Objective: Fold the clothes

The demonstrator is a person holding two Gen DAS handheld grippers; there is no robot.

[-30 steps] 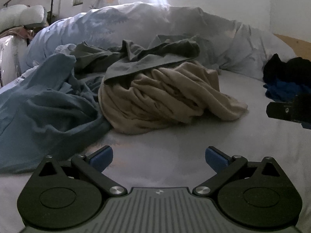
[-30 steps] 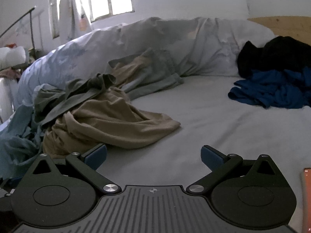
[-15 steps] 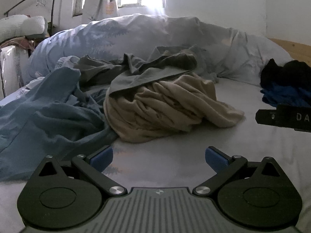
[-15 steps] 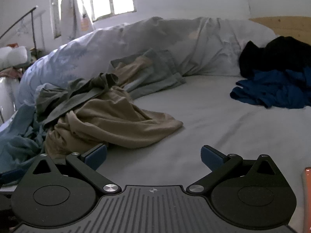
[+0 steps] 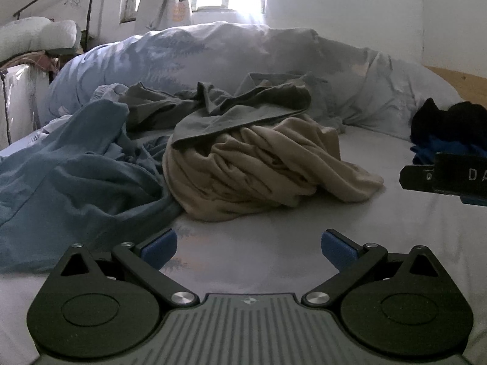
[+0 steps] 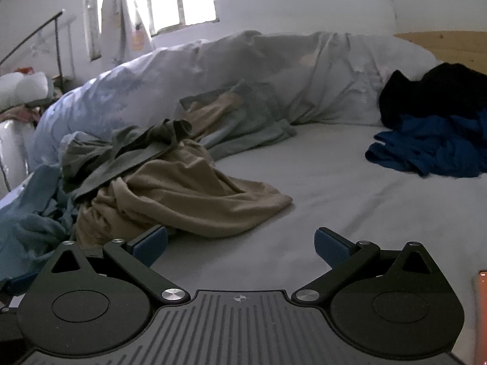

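Note:
A crumpled beige garment [image 5: 258,167] [image 6: 188,194] lies mid-bed, with a grey-green garment [image 5: 231,109] [image 6: 131,152] draped over its top. A light blue garment [image 5: 70,176] [image 6: 27,225] is heaped to its left. My left gripper [image 5: 249,248] hovers low over bare sheet in front of the beige pile, open and empty. My right gripper [image 6: 240,245] is open too, its left pad [image 6: 150,243] close to the beige cloth's near edge. The right gripper's side [image 5: 447,175] shows at the right of the left wrist view.
A rumpled pale duvet [image 5: 213,57] [image 6: 274,70] runs along the far side of the bed. A black garment [image 6: 435,91] and a dark blue one [image 6: 432,149] lie at the right near a wooden headboard [image 6: 450,42]. White sheet [image 6: 334,188] lies between the piles.
Both grippers have shifted slightly nearer the beige pile and tilted up a little. The right gripper's side has come further into the left wrist view. Both stay open.

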